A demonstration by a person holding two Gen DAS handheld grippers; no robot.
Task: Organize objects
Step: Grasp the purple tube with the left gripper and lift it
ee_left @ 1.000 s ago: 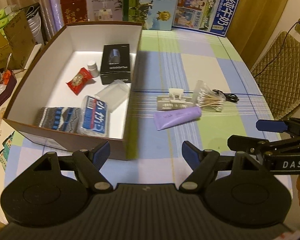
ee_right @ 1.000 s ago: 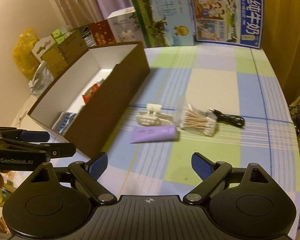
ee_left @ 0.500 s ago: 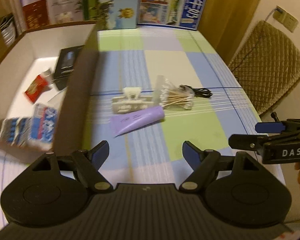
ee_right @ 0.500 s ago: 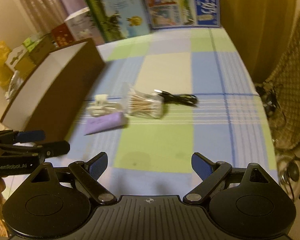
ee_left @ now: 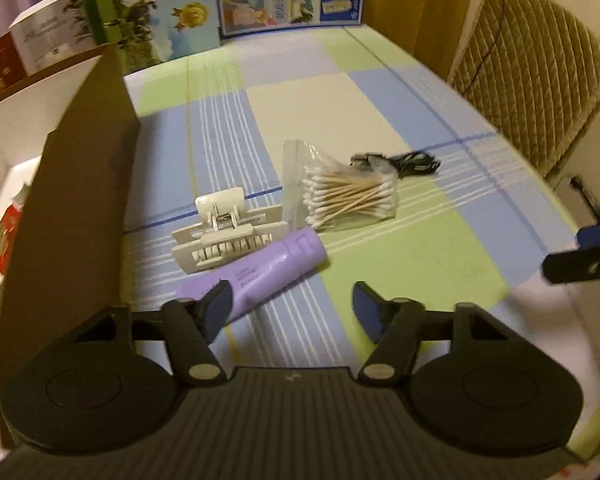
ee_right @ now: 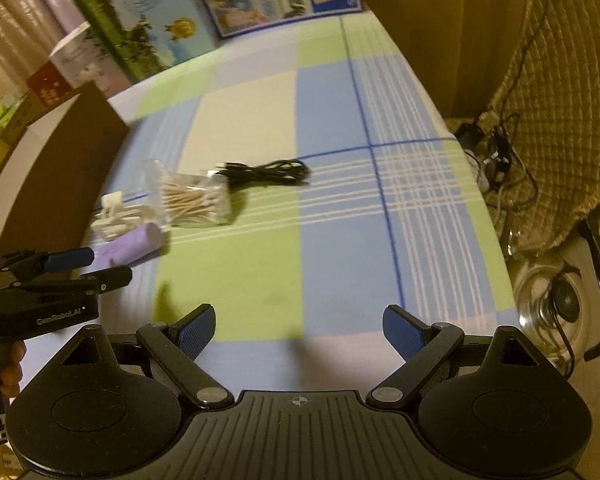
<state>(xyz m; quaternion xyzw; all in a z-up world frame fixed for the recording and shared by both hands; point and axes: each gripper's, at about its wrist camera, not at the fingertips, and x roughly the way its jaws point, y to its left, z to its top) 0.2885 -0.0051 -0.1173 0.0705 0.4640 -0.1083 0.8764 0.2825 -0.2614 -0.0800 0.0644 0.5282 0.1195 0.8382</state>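
Your left gripper [ee_left: 292,306] has its jaws spread wide and empty, and its left fingertip [ee_left: 216,308] already overlaps the flat tail of the purple tube [ee_left: 260,270], which lies slanted just ahead with its cap end pointing up and to the right. If you close from here, my guess is that you would pinch only the thin crimped end, and the tube could swing or slip out on the way to the brown box [ee_left: 72,216] that stands close on the gripper's left. The white hair clip [ee_left: 224,236] sits just beyond the tube and seems to touch it, so a push forward may drag the clip along or catch its teeth. Right of the clip and a little farther out is the bag of cotton swabs [ee_left: 344,192]; its loose plastic could snag a finger. Beyond that, to the far right, lies the black cable [ee_left: 404,160], near the bag's back edge. Your right gripper [ee_right: 298,334] is also wide open and holds nothing; from it the cable [ee_right: 268,170] lies well ahead and slightly left, the swabs [ee_right: 192,200] farther left, and the tube [ee_right: 132,244] off at the left edge beside your left gripper [ee_right: 66,266].
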